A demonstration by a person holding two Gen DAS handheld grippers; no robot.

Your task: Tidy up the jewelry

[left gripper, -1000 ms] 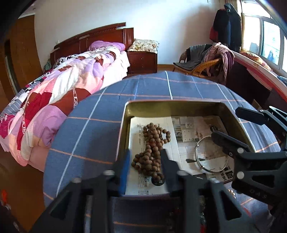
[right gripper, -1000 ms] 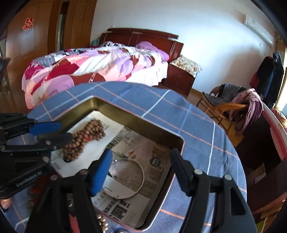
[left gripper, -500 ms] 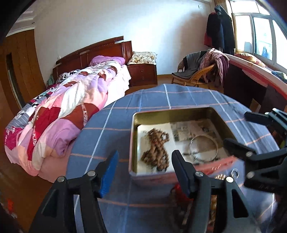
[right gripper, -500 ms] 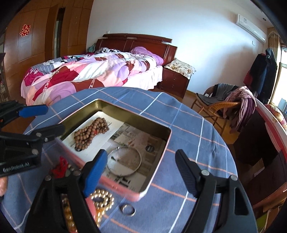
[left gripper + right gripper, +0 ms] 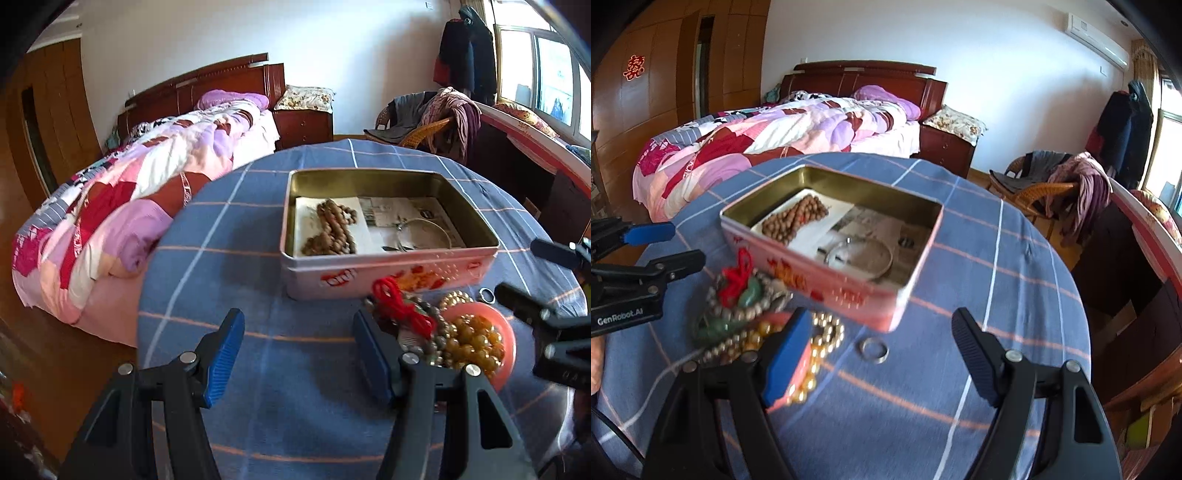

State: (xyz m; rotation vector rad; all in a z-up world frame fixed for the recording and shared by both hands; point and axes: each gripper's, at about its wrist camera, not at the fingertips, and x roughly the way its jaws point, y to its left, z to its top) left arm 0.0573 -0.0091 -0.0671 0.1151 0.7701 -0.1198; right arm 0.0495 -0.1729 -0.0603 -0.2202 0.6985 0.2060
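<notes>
Both tools (image 5: 297,350) back from bead-holding tin (image 5: 388,275)

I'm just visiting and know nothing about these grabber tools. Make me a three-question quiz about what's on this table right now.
1. True or false: the brown bead strand lies inside the tin.
2. Which item lies bare on the tablecloth beside the tin? A) small metal ring B) silver bangle C) red cord
3. Fill in: the amber beads sit on a pink ____.

Key: 1 true. 2 A; the bangle is in the tin, the red cord tops the jewelry pile. 3 dish. Both the left gripper and the right gripper are open and empty.
</notes>
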